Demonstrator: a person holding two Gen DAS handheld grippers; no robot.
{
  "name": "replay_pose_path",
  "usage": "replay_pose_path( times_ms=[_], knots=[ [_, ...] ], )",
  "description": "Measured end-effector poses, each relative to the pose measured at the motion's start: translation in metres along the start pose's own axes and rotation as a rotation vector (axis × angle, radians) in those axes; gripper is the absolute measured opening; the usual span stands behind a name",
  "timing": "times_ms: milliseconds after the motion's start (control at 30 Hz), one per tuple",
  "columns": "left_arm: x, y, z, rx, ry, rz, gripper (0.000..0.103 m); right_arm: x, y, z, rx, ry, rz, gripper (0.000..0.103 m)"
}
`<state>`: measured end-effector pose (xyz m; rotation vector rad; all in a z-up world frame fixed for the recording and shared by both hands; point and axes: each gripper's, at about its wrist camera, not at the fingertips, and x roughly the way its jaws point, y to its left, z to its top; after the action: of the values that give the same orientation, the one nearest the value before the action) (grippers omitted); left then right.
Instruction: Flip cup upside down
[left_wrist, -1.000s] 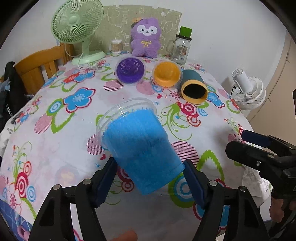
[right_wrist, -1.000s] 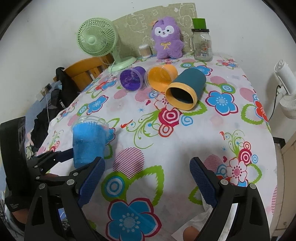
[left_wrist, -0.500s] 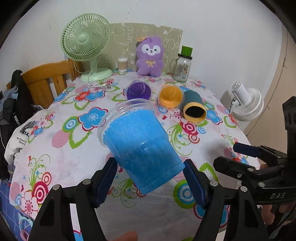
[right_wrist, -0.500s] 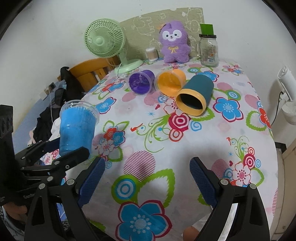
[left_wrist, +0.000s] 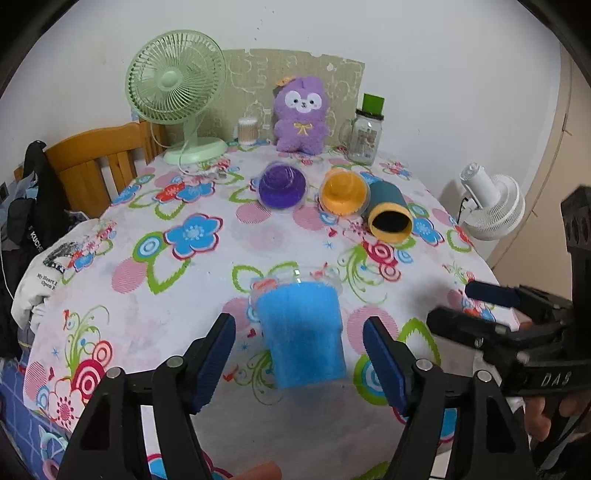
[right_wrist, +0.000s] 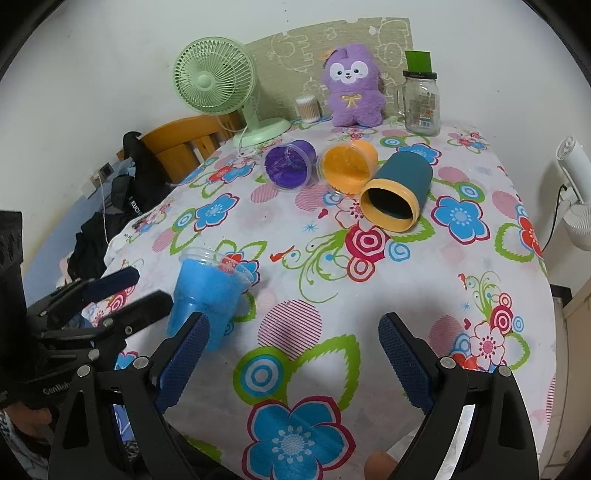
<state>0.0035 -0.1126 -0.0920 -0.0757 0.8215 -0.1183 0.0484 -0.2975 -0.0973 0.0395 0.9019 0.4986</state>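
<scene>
Now your left gripper (left_wrist: 299, 363) stands with its fingers spread wide and nothing between them, where half a second ago the pads were clamped on the blue cup (left_wrist: 301, 332). You have let go. The cup shows motion blur between the open pads, touched by neither, its clear rim toward the floral tablecloth (left_wrist: 207, 280) and its narrower base toward you. From the right wrist view the blue cup (right_wrist: 207, 295) sits tilted, rim away from you at the cloth and base raised near the left gripper's fingers (right_wrist: 110, 284). Whether it has settled mouth-down cannot be told; the blur suggests it is mid-drop. Judged so, the flip is not confirmed, and the cup may roll onto its side.

Your right gripper (right_wrist: 293, 363) is likewise spread wide and empty, hovering over the cloth, well apart from the cup.

Writing, near to far: "DAS" reads on the right gripper's body (left_wrist: 554, 378) in the left wrist view; "GenRob", cut off, on the left gripper's body (right_wrist: 55, 389). A dark jacket (right_wrist: 142, 188) on the wooden chair (left_wrist: 99, 158) carries letters starting "KUCH". White fabric (left_wrist: 48, 266) at the table edge bears small print, partly "My Heart". The glass jar (right_wrist: 423, 105) at the far edge has a label too small to read.
</scene>
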Motion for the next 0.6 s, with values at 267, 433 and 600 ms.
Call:
replay_pose_path(
  times_ms=[267,433,600],
  knots=[
    [0.014,-0.002,-0.016,0.030,0.033,0.002,0.095,0.000,-0.002,-0.004,0.011,0.001,-0.007,0.094],
    [0.029,0.003,-0.019,0.018,0.073,0.018,0.077,0.001,0.000,-0.005,0.007,0.004,-0.003,0.094],
    [0.037,0.008,-0.021,0.009,0.111,0.022,0.061,0.001,-0.001,-0.004,0.017,0.000,0.000,0.094]
  ],
)
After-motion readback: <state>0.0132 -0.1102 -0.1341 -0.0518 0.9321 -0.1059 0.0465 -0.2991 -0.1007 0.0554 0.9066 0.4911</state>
